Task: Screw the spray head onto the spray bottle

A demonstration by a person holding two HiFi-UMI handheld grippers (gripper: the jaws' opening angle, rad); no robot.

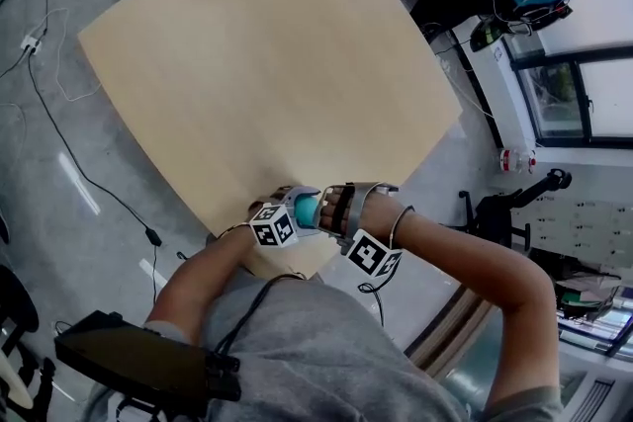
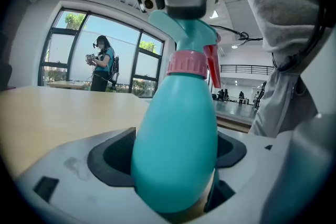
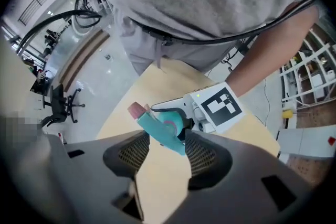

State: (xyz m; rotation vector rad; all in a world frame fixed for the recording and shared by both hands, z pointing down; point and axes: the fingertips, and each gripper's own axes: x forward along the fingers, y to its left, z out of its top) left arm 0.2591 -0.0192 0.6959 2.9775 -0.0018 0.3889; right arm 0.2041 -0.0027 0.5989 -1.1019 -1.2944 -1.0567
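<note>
Squeezing the round teal plastic spray bottle in my left tongs above the near edge of the pale wooden table, I am holding my right tongs open around the teal spray head on top.

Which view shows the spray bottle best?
The left gripper view: the teal spray bottle fills the frame, clamped in the left hand-held gripper. The right gripper view shows mostly its spray head; the head view shows just a teal sliver.
</note>
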